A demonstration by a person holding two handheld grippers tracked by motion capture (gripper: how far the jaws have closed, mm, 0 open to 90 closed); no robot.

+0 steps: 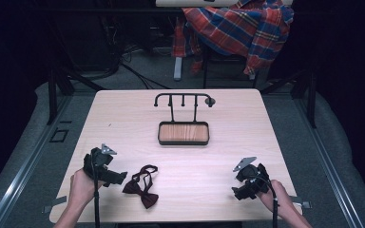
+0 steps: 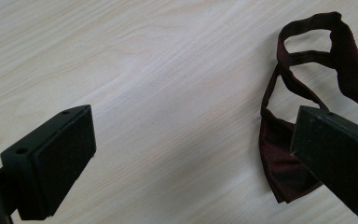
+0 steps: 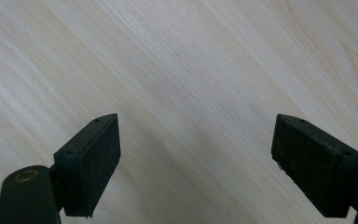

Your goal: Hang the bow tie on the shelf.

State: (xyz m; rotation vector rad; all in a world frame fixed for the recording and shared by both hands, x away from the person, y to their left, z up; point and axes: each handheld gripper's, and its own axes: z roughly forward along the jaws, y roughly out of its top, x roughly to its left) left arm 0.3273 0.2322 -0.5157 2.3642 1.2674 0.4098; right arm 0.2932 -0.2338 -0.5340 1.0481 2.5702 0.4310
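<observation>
Both tongs gape wide and empty, my left gripper point(image 1: 119, 178) just beside the bow tie point(image 1: 142, 186) lying limp in front of the tray stand point(image 1: 183, 133), right gripper point(image 1: 236, 183) well apart, and I'd pinch that soft, light cloth at its probably thicker knot.

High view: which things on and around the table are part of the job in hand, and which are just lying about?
In the job:
bow tie
left gripper, jaws open beside it
right gripper, jaws open
likely the rack with its tray

Lying about:
plaid shirt
cables on the floor

Bright tabletop, dark surroundings, sharp focus
</observation>
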